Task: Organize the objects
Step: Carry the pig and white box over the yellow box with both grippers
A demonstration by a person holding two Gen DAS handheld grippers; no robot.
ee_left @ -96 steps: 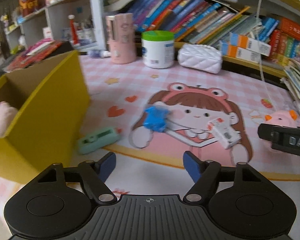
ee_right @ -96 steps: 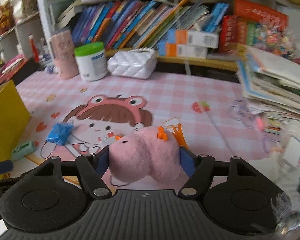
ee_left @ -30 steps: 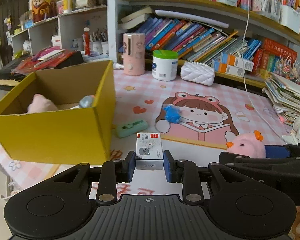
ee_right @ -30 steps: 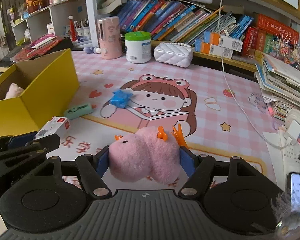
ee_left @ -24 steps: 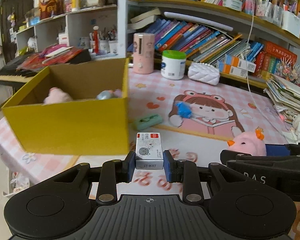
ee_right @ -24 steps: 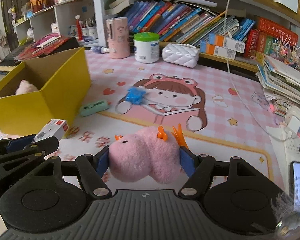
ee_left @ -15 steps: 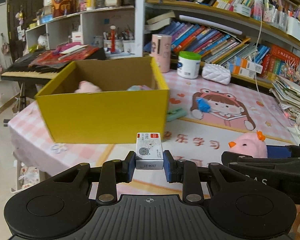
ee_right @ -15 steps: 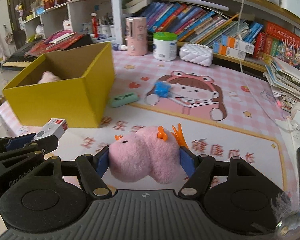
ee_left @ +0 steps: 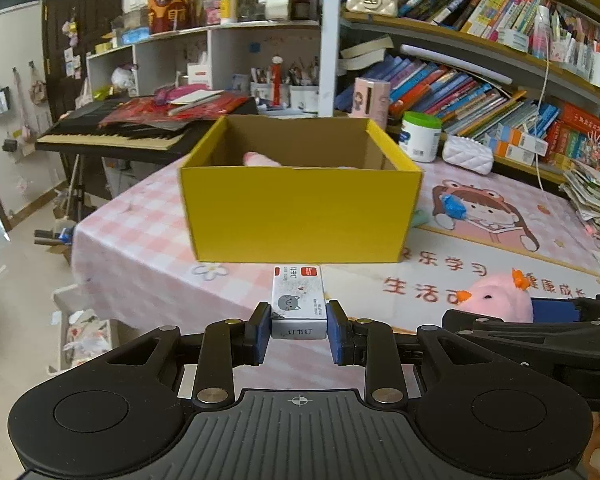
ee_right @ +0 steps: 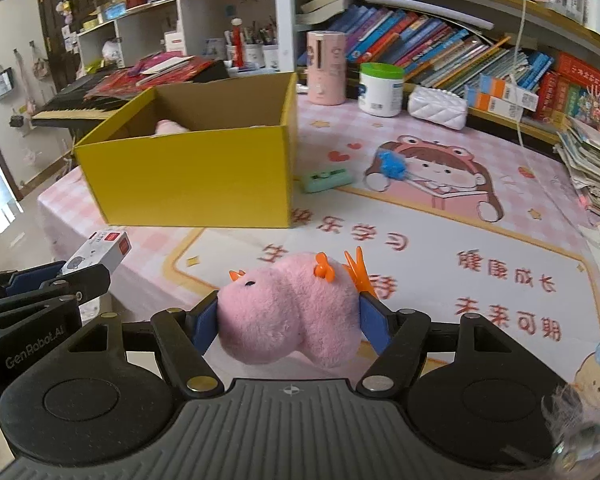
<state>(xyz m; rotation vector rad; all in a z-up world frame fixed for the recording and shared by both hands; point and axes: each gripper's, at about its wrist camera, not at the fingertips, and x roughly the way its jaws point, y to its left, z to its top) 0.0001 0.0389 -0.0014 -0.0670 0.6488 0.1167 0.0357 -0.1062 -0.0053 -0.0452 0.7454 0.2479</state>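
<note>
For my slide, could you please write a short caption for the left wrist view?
Left gripper holds a small staple box before the yellow box on the table.

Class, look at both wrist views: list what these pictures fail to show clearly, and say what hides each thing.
- Contents of the yellow box: in both views its front wall hides all but a pink top.
- Green case: left wrist view shows only a sliver past the box corner.
- Underside of the pink plush: hidden by the right gripper.
- Small print on the staple box held by the left gripper: too small.
</note>
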